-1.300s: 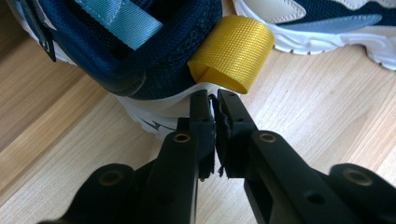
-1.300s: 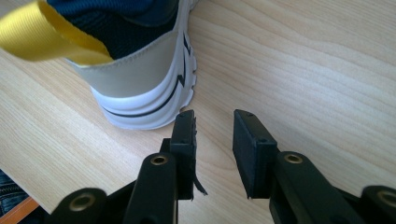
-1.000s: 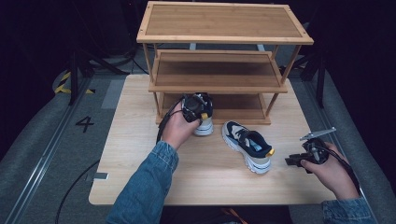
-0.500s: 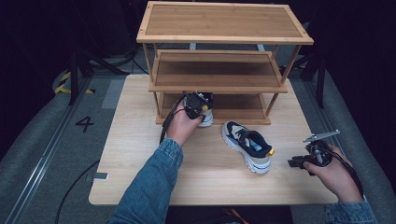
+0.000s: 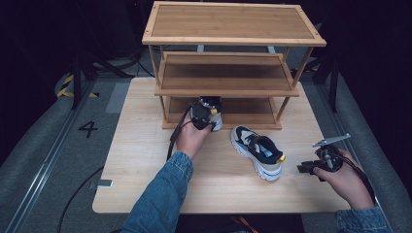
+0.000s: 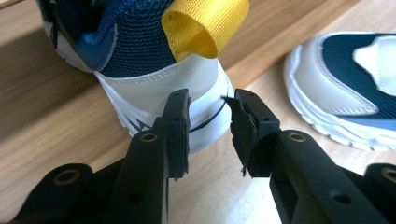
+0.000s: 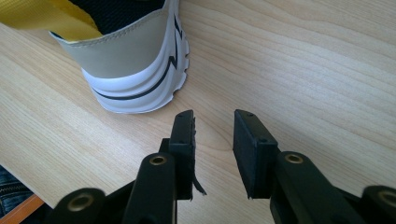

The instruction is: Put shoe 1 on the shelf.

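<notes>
**Second shoe: heel toward the right gripper, toe toward the rack**

Left gripper down at the bottom shelf of the bamboo rack. Shelved shoe already on that shelf, heel and yellow pull tab facing out. Fingers released: gap open, pads just short of the white heel and not pressing, nothing clamped between them. Just been easing a little inward, yet no grip on the heel.

Second shoe loose on the surface, in front of the rack and to its right. Long axis slanted: toe up-left toward the rack, heel down-right toward the person's right hand.

Right gripper low over the surface, near that heel but apart from it. Fingers parted and empty, bare wood between them. In the right gripper view, heel of the second shoe ahead and off to the left of the gap, not in line with it.

Judgement: right gripper clearly the nearer one to the loose shoe. Likely needs a shift toward the heel to bring the gap square onto it before any closing. Approach along the shoe's long axis, from the heel end, looks simplest.
</notes>
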